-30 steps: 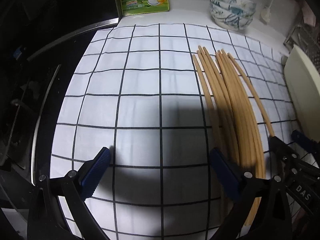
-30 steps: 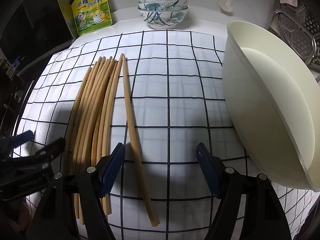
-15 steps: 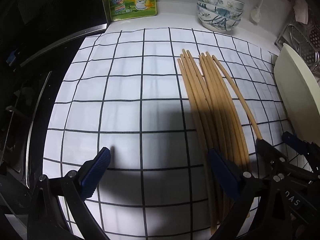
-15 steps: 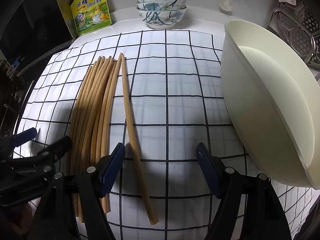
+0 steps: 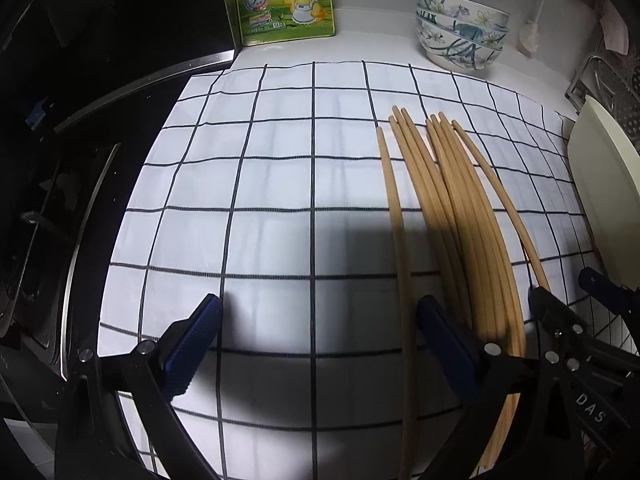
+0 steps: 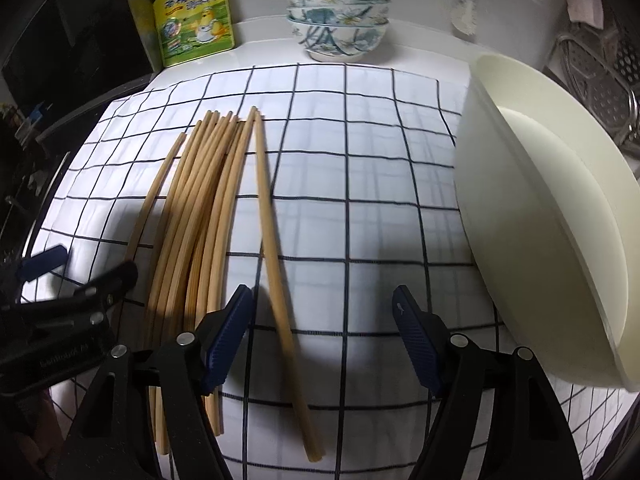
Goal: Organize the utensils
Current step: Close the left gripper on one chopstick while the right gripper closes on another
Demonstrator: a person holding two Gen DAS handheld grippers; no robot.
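Several wooden chopsticks (image 5: 460,220) lie side by side on a checked cloth (image 5: 260,200). One chopstick (image 5: 394,216) lies apart on the bundle's left. It runs between the jaws of my left gripper (image 5: 320,344), close to the right finger; the jaws are closing and the pads touch nothing. In the right wrist view the bundle (image 6: 200,220) sits left of my right gripper (image 6: 322,340). That gripper is open, with a lone chopstick (image 6: 272,240) on the cloth between its fingers. The left gripper (image 6: 80,276) shows at the left edge of that view.
A large cream basin (image 6: 540,220) leans at the cloth's right edge. Stacked floral bowls (image 6: 336,24) and a yellow-green seasoning pouch (image 6: 192,28) stand at the back. A dark stove (image 5: 60,200) borders the left, and a metal rack (image 6: 592,72) sits at the far right.
The leftmost chopstick has come apart from the bundle, shifted left. The left gripper's finger has moved in against the bundle's left side. The right gripper has stayed where it was.
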